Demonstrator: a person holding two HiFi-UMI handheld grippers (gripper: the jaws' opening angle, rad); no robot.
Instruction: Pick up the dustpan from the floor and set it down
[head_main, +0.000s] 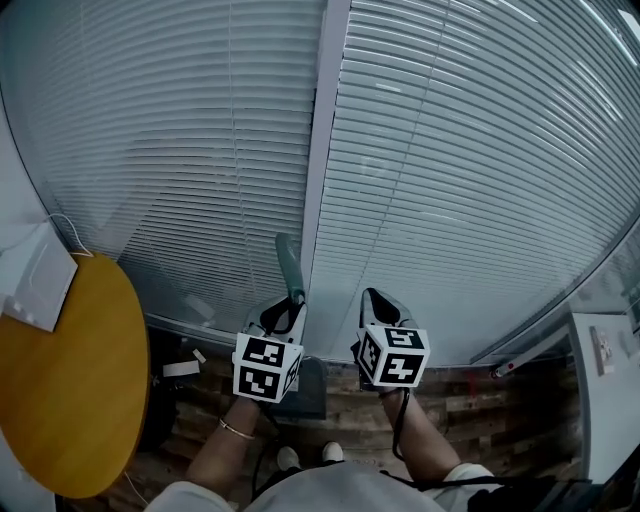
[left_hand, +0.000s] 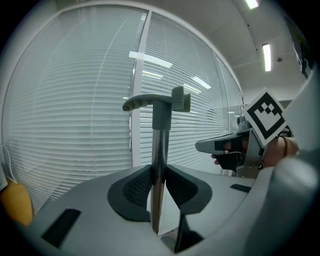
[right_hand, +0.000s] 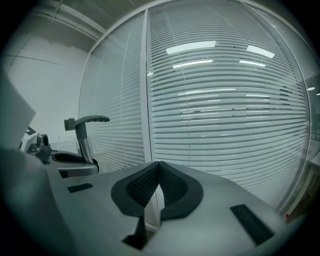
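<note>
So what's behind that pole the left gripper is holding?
Closed white blinds and an upright window frame stand behind the dustpan handle, which the left gripper grips. The slats hide whatever lies beyond them.

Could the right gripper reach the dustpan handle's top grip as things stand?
Probably yes: the left gripper clamps the pole, so the grip above stands clear beside the right gripper, nothing between. Its shut fingers would need opening first.

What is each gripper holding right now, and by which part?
The left gripper is clamped on the dustpan's metal shaft, a little below its curved top grip. The right gripper is shut and holds nothing.
</note>
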